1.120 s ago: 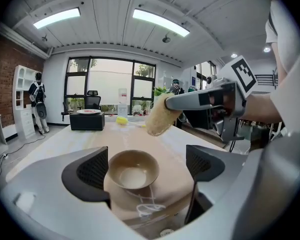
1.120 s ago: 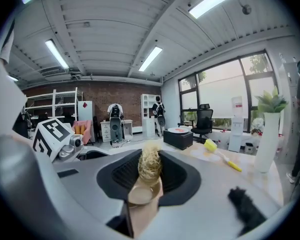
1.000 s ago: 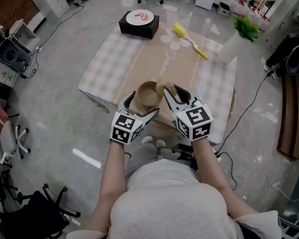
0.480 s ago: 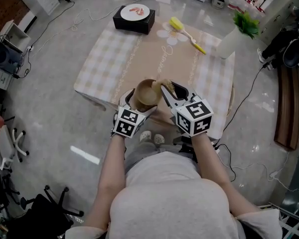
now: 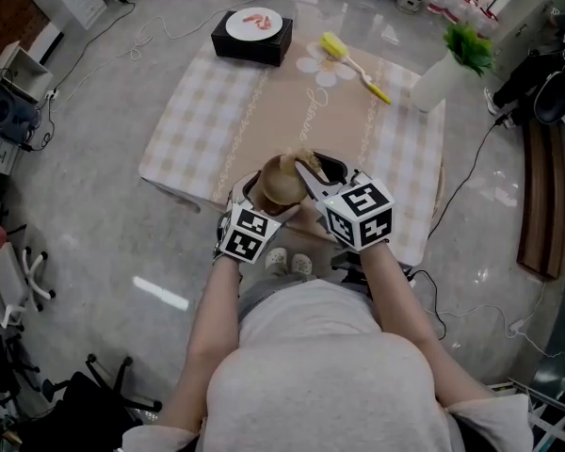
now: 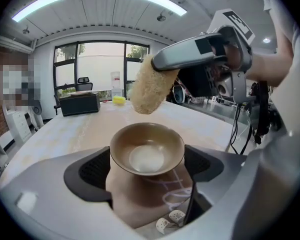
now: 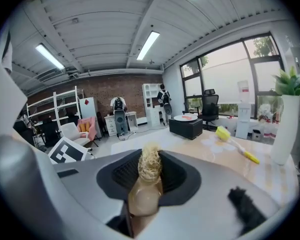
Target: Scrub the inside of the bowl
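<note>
A checked-cloth table (image 5: 207,111) stands on a glossy grey floor (image 5: 104,252). At its near edge, 6 o'clock, the left gripper (image 6: 147,171) clamps a brown bowl (image 6: 147,154) between its jaws, with the bowl's mouth facing that gripper's camera (pale at its centre). The right gripper (image 7: 149,179) pinches a tan fibrous scrubber (image 6: 149,86), which hangs just above the bowl's 12 o'clock rim, apart from it. Farther off, a yellow brush (image 5: 358,69) lies at 1 o'clock and a black box (image 5: 245,53) at 11.
</note>
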`<state>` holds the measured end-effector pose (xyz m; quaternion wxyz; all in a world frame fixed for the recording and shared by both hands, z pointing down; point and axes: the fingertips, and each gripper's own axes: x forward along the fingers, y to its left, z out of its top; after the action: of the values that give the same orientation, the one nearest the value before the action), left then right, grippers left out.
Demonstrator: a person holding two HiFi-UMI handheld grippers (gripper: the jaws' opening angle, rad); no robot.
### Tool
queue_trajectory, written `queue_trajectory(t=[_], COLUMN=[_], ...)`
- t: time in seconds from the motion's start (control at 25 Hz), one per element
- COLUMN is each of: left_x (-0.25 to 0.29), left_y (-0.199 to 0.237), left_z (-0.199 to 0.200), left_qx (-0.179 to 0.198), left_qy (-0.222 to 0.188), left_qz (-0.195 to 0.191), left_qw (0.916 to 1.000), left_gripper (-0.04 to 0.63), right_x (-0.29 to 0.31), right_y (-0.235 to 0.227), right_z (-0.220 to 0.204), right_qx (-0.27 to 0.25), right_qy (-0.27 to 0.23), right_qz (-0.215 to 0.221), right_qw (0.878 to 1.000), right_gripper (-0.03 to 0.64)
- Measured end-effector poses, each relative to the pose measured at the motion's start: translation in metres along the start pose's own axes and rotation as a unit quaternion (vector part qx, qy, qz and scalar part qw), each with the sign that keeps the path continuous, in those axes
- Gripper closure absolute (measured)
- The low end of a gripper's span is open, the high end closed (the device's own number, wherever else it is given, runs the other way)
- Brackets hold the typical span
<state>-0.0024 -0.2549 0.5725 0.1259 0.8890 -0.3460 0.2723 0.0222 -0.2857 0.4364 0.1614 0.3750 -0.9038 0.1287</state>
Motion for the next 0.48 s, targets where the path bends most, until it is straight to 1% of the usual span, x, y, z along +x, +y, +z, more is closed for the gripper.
queue_trajectory(t=[0.24, 0.48], left_x=[-0.001, 0.001], left_y=[0.0, 0.0], left_z=[0.001, -0.004], left_qx=[0.004, -0.006], left_qy=[0.008, 0.018], left_qz=[-0.005, -0.004], left_qw=[0.9999, 0.9998], left_gripper=[0.123, 0.123], right_x=[0.031, 0.054], right_y=[0.009, 0.021], right_z=[-0.005, -0.011], right_qx=[-0.012, -0.04], right_qy=[0.03, 0.059], right_qz=[0.031, 0.062], right_qw=[0.999, 0.996], right_gripper=[0.518, 0.518])
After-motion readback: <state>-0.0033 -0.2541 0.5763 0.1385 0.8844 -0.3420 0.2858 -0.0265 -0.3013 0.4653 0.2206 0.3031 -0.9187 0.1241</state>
